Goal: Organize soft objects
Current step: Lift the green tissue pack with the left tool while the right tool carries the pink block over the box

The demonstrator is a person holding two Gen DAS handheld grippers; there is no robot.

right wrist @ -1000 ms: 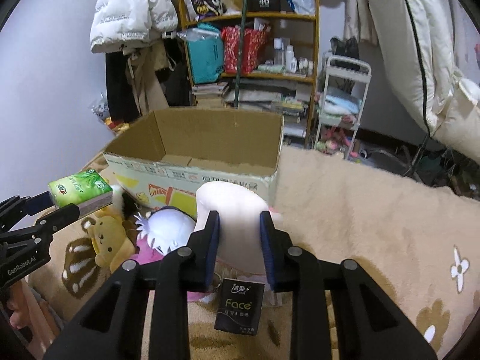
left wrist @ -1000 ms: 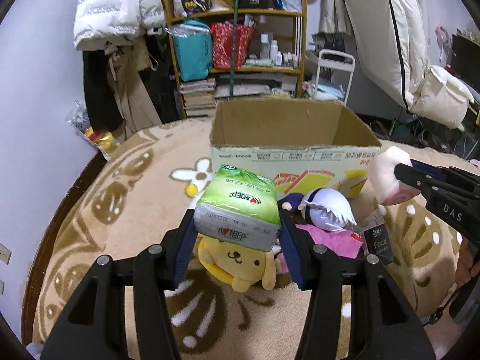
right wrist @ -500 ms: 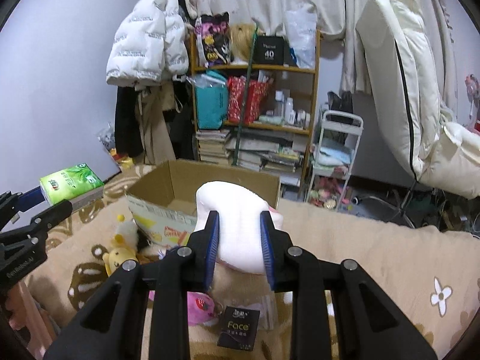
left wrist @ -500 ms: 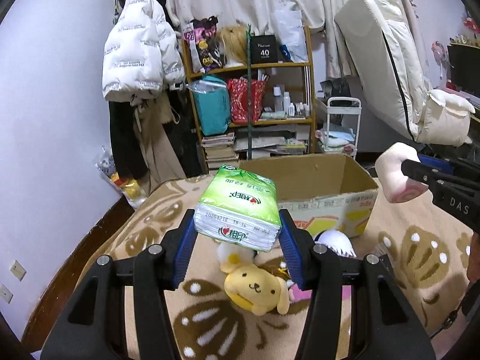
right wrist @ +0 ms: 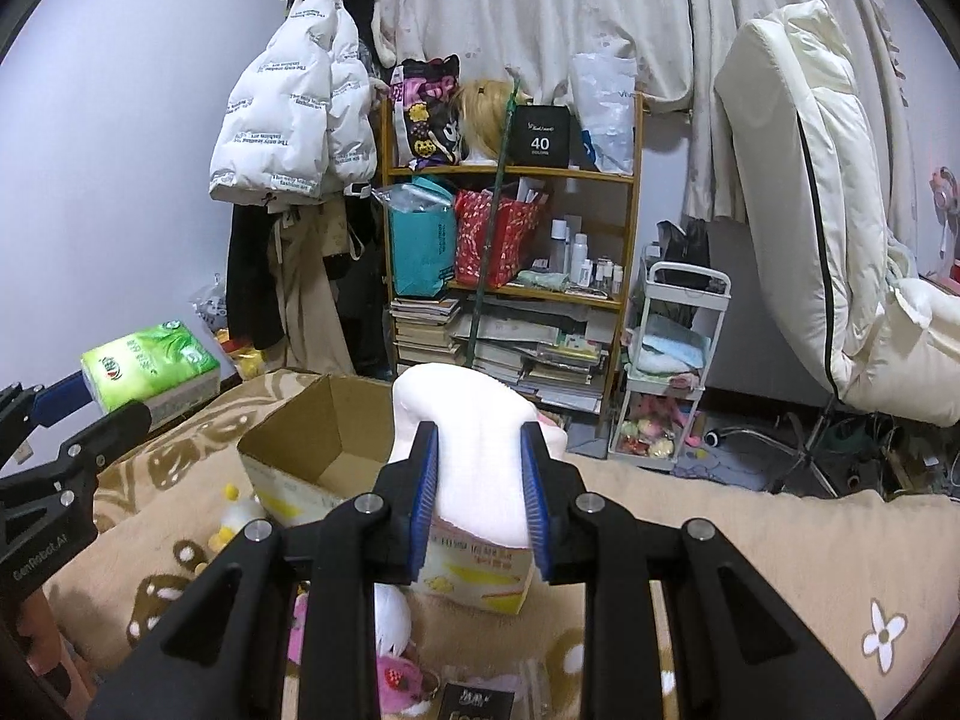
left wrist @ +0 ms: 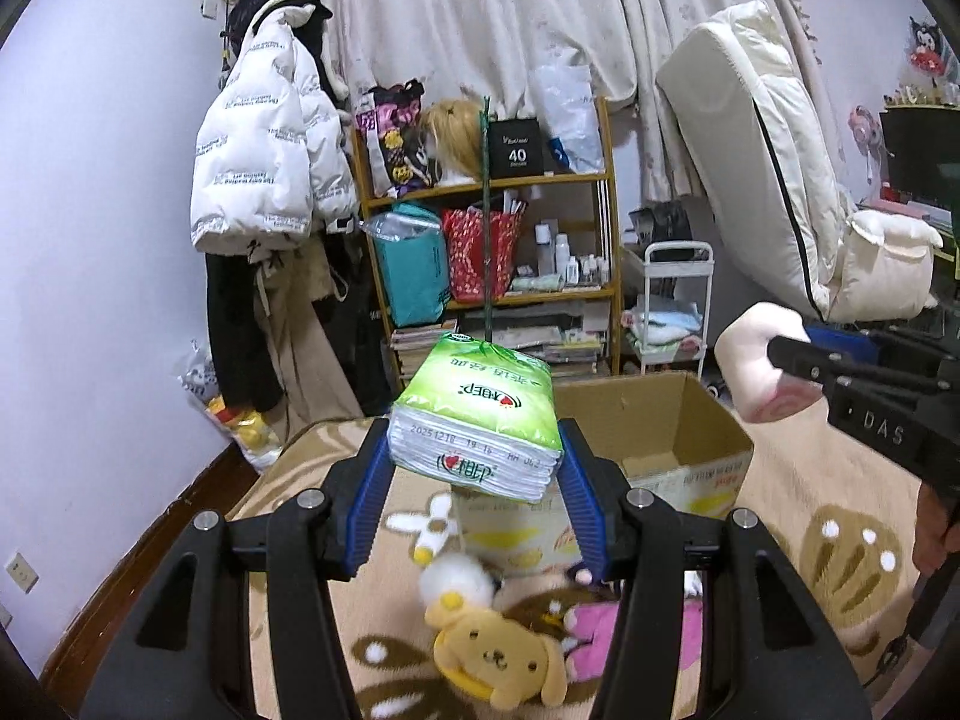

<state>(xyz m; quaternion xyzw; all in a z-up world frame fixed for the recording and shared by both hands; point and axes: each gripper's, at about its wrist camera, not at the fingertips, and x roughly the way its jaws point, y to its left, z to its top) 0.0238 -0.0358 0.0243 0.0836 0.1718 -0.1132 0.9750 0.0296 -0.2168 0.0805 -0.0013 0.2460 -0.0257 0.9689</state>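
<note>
My left gripper (left wrist: pixel 474 468) is shut on a green tissue pack (left wrist: pixel 477 417) and holds it high above the carpet, left of the open cardboard box (left wrist: pixel 678 432). The pack also shows in the right wrist view (right wrist: pixel 150 369). My right gripper (right wrist: pixel 480 492) is shut on a pale pink soft toy (right wrist: pixel 474 438), held above the box (right wrist: pixel 312 450); the toy shows at the right in the left wrist view (left wrist: pixel 756 369). A yellow dog plush (left wrist: pixel 498 660) and a pink plush (left wrist: pixel 600 630) lie on the carpet below.
The beige patterned carpet (left wrist: pixel 840 546) covers the floor. A cluttered wooden shelf (right wrist: pixel 510 240), a white cart (right wrist: pixel 666 372), a hanging white jacket (right wrist: pixel 288 114) and a leaning mattress (right wrist: pixel 804 180) stand behind. A black Face packet (right wrist: pixel 474 702) lies near me.
Both grippers rose with their loads: the tissue pack and the pink toy are now well above the box and the plush toys on the carpet.
</note>
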